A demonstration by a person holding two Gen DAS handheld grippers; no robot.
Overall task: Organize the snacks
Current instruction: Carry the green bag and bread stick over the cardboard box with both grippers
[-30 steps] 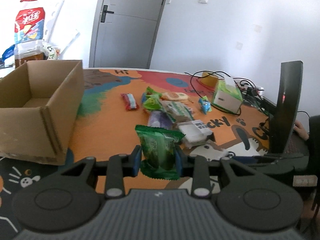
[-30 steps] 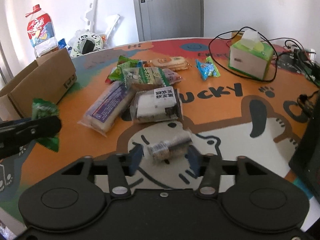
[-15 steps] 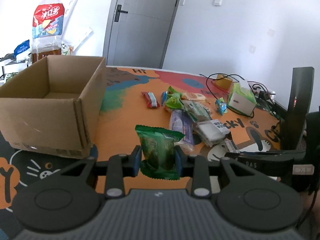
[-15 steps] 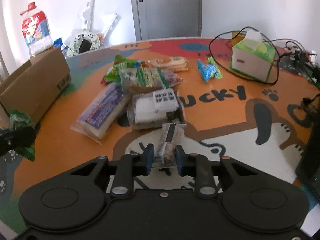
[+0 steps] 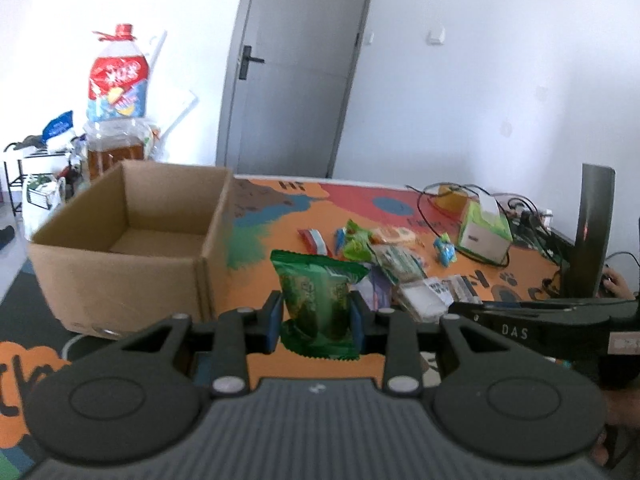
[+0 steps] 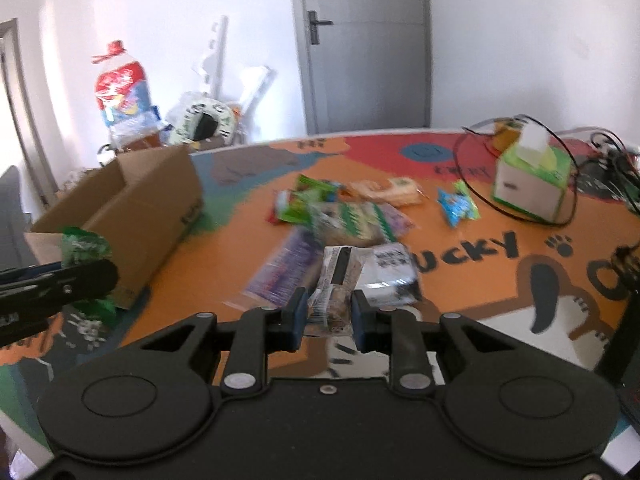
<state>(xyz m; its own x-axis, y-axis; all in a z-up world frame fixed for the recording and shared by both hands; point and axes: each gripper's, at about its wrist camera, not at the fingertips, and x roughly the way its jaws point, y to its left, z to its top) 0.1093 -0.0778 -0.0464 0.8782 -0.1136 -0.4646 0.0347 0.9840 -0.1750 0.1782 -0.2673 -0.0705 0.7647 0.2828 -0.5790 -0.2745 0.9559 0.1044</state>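
My left gripper (image 5: 316, 320) is shut on a green snack packet (image 5: 316, 300), held upright above the mat, right of the open cardboard box (image 5: 120, 240). The packet also shows in the right wrist view (image 6: 82, 246), in front of the box (image 6: 132, 200). My right gripper (image 6: 329, 318) is shut on a clear-wrapped snack bar (image 6: 338, 284), lifted off the mat. Several more snacks (image 6: 348, 216) lie in a pile at the table's middle; the pile also shows in the left wrist view (image 5: 392, 260).
A green tissue box (image 6: 532, 176) ringed by black cables stands at the back right. A blue candy packet (image 6: 456, 204) lies near it. A dark upright monitor (image 5: 592, 232) stands at the right edge. A large oil bottle (image 5: 116, 108) stands behind the box.
My right gripper closed on the snack bar and lifted it off the mat. My left gripper, still holding the green packet, moved left toward the cardboard box.
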